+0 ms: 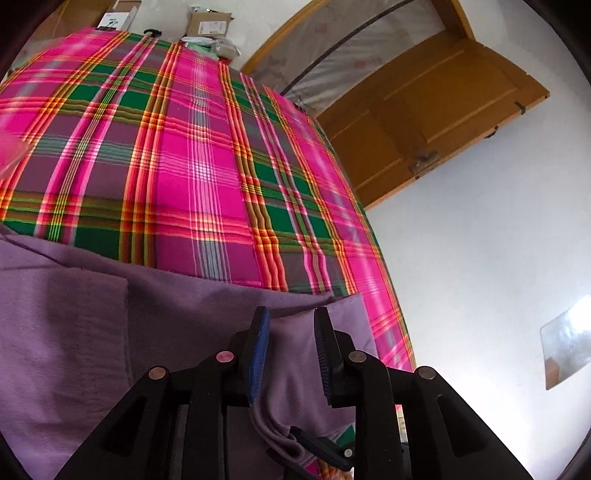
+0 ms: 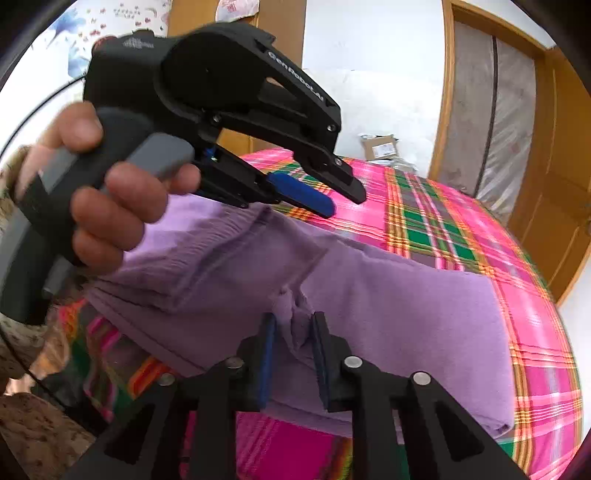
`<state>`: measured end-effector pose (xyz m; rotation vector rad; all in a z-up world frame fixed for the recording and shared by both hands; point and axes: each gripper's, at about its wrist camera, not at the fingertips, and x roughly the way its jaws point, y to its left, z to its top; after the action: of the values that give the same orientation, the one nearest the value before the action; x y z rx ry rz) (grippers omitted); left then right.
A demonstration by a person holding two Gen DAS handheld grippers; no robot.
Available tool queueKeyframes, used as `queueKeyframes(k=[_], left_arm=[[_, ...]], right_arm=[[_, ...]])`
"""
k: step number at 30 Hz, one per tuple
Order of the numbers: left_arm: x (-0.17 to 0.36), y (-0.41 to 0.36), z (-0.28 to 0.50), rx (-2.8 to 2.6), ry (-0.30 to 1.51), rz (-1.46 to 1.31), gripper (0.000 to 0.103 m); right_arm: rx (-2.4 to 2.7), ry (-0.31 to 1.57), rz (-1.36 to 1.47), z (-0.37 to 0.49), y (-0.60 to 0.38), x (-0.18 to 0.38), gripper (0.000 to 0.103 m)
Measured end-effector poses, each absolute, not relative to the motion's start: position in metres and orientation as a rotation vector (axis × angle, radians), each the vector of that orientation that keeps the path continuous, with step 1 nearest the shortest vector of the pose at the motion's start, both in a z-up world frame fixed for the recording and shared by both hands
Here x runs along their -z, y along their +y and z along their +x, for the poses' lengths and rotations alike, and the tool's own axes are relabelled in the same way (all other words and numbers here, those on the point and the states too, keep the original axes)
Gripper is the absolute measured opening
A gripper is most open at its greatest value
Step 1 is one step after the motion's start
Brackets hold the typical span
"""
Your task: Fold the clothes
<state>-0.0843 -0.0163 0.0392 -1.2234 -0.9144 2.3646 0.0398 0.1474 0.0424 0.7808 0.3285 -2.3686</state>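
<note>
A purple garment (image 1: 110,350) (image 2: 406,314) lies partly folded on a bed with a pink, green and orange plaid sheet (image 1: 184,166) (image 2: 461,229). My left gripper (image 1: 291,325) (image 2: 345,205) hangs open just above the garment's far edge, with nothing between its blue pads. A hand (image 2: 110,206) holds its handle. My right gripper (image 2: 293,325) stands at the garment's near edge. A puckered ridge of purple cloth rises between its parted pads, and I see no firm pinch on it. One fingertip of the right gripper (image 1: 325,448) shows beside a cloth fold in the left wrist view.
A brown wooden door (image 1: 424,122) (image 2: 554,166) stands open beyond the bed's right side. Cardboard boxes (image 1: 208,22) (image 2: 382,146) sit past the bed's far end. A shiny panel (image 1: 565,347) leans on the white wall. The sheet's right edge drops off near the garment.
</note>
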Motion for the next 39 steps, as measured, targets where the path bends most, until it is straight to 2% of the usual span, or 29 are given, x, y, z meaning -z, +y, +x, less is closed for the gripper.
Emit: queueKeyframes(k=[7,12,20,26,31,39], left_arm=[[-0.045,-0.011,-0.081,-2.38,-0.853,-1.21,0.025],[-0.041,-0.001,-0.082,-2.348,-0.811,-1.238,0.025],[-0.023,0.028,-0.09,-2.257,-0.72,-1.334,0.025],[-0.009,0.021,-0.091,-2.288,-0.733,-1.389,0.025],[-0.006,0.016,-0.09,-2.293,-0.748,-1.382,0.025],[-0.005,0.017,-0.086,-2.302,-0.72,-1.394,0.025]], right_arm=[[2.276,0.173,0.754,0.041,0.16,-0.059,0.022],[2.375,0.038,0.874,0.018,0.181,-0.053,0.022],[2.265,0.125,0.9,0.025,0.155,-0.038,0.022],[2.428,0.05,0.868,0.012,0.201,-0.054,0.022],[2.673,0.063,0.955,-0.01,0.238,-0.048,0.022],[2.712,0.147,0.99,-0.006,0.251,-0.035,0.022]])
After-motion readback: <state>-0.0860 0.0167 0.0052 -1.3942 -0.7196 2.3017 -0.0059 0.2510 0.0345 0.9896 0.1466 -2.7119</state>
